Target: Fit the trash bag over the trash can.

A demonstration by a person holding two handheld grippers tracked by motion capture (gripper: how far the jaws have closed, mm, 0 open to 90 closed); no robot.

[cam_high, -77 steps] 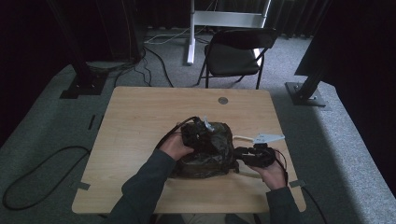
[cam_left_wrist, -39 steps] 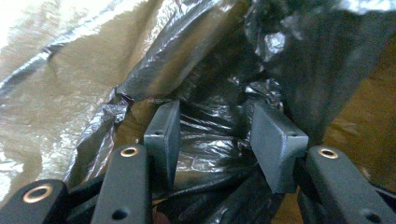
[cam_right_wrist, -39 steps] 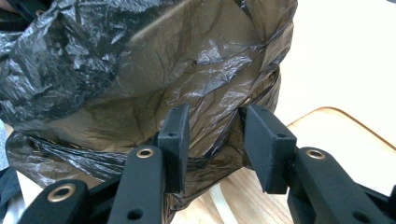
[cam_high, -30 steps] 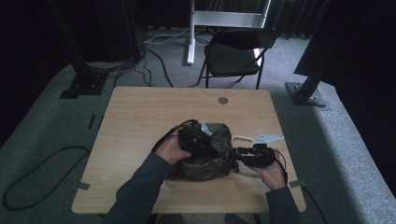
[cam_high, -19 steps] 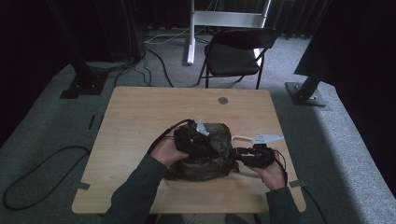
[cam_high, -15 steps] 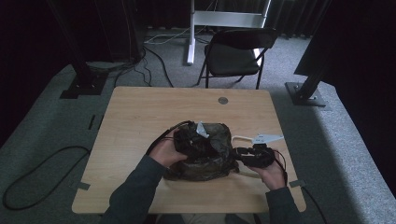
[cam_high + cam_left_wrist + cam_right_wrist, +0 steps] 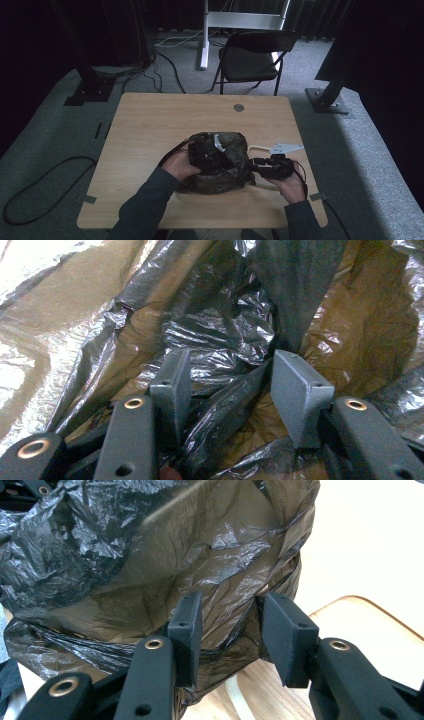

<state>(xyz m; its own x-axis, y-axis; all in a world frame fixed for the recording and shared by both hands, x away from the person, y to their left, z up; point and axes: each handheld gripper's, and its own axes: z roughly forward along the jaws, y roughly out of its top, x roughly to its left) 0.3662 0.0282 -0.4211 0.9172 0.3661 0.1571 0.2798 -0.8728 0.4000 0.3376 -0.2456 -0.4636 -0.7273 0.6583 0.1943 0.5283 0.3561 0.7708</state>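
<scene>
The wooden table (image 7: 150, 130) carries a crumpled black plastic bag (image 7: 227, 172) in the lower middle of the high view, its long axis running left to right. The left gripper (image 7: 227, 385) has just been opening, with a fold of film between its jaws that the pads do not press. The right gripper (image 7: 227, 625) stands wide at the bag's right edge, pinching nothing.

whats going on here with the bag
A person at a wooden table works a crumpled dark plastic bag with two handheld grippers. The left gripper is pushed into the bag's folds, jaws apart with a fold between them. The right gripper stands open at the bag's side.
</scene>
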